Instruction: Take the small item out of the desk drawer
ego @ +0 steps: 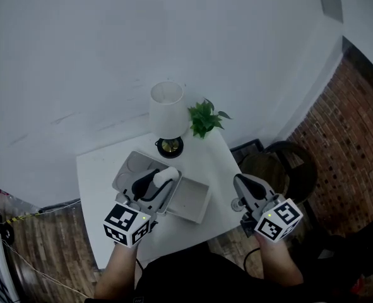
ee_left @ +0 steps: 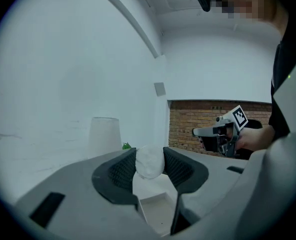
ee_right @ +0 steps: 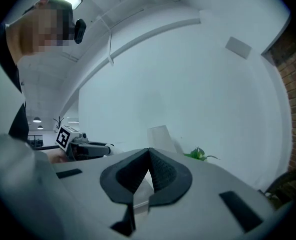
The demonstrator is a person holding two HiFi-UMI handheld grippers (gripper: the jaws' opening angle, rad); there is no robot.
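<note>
My left gripper is shut on a small white rounded item, lifted above the open white drawer of a desk organiser. In the left gripper view the item sits pinched between the dark ribbed pads, with the drawer showing bare below. My right gripper hovers off the table's right edge, jaws shut with nothing in them; in its own view the right gripper has its tips meeting.
A white-shaded lamp and a small green plant stand at the back of the white table. A dark round stool and a brick wall lie to the right. The floor is wooden.
</note>
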